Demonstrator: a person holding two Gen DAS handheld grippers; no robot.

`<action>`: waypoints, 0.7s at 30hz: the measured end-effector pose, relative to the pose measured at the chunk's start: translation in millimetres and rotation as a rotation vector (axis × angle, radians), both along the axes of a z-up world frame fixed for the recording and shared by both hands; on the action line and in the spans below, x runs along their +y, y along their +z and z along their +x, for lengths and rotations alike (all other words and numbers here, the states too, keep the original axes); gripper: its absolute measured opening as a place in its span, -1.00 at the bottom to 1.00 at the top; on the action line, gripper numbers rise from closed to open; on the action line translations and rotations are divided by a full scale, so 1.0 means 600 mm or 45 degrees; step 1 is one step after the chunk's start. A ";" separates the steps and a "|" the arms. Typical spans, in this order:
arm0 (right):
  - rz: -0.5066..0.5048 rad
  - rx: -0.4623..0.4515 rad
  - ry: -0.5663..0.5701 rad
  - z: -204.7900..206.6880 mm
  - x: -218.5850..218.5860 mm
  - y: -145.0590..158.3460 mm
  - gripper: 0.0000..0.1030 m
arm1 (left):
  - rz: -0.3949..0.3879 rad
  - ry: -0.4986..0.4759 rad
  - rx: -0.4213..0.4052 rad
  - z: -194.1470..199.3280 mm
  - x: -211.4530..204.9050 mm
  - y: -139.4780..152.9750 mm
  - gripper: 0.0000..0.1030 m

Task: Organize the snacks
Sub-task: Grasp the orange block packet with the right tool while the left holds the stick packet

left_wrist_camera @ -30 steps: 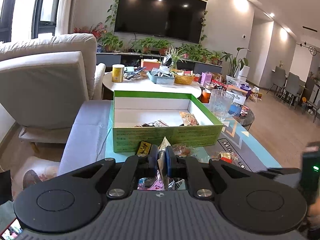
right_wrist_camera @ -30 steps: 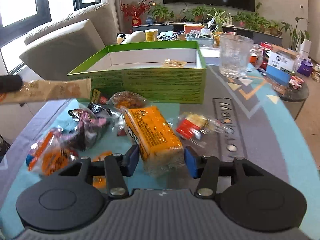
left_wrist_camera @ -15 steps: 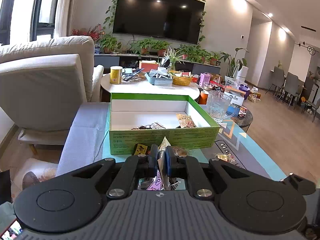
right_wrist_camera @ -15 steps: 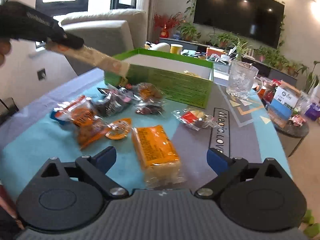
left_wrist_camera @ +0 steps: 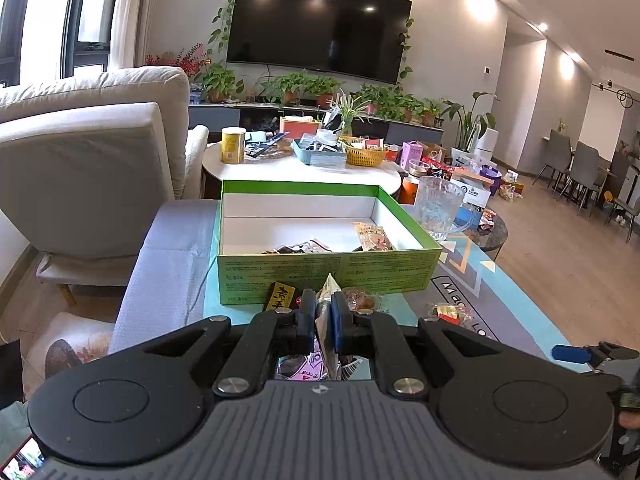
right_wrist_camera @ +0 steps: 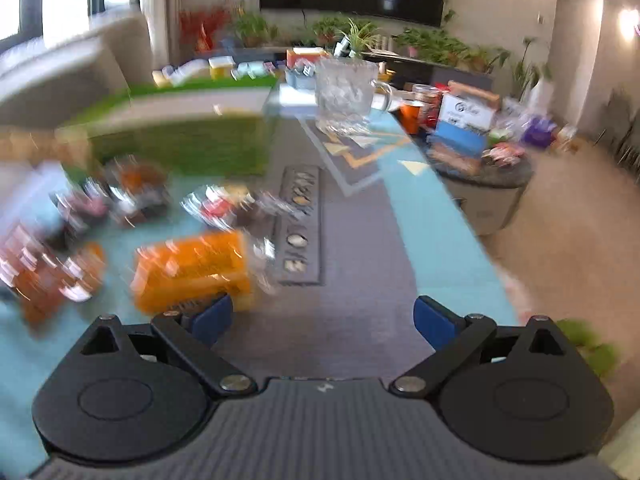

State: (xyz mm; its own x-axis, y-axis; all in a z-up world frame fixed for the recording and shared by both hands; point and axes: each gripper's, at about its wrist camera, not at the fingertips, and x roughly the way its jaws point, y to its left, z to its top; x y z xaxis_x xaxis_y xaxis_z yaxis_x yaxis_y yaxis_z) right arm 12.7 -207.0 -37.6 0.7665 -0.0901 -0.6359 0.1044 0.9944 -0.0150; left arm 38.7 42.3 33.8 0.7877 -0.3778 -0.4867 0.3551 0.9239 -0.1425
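I am pinching a thin snack sachet (left_wrist_camera: 327,292) in my left tongs (left_wrist_camera: 321,322), short of the green box (left_wrist_camera: 328,268). It could snag the near wall. My right tongs (right_wrist_camera: 322,320) are gaping wide, empty, beside the orange pack (right_wrist_camera: 192,268).

A matt green cardboard box (left_wrist_camera: 328,270) with a plain white paper lining sits on a smooth printed mat (left_wrist_camera: 492,300). Crinkly, glossy plastic snack wrappers (left_wrist_camera: 362,300) lie beside it. A clear, textured glass mug (left_wrist_camera: 438,210) catches light. The left gripper (left_wrist_camera: 322,316) looks matt black plastic.
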 end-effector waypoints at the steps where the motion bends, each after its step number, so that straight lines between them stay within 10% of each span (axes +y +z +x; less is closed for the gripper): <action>1: 0.059 -0.030 0.045 -0.005 -0.001 0.004 -0.03 | -0.001 0.000 0.000 0.000 0.000 0.000 -0.85; 6: 0.074 -0.126 0.387 0.000 0.026 -0.005 -0.02 | 0.005 0.007 0.001 0.000 0.000 -0.001 -0.85; 12: 0.209 -0.033 0.309 0.048 0.032 -0.011 -0.02 | 0.006 0.032 0.006 0.007 0.002 -0.001 -0.85; 21: -0.206 0.020 0.415 0.058 0.103 -0.040 -0.03 | 0.009 0.021 0.006 0.011 0.000 -0.003 -0.85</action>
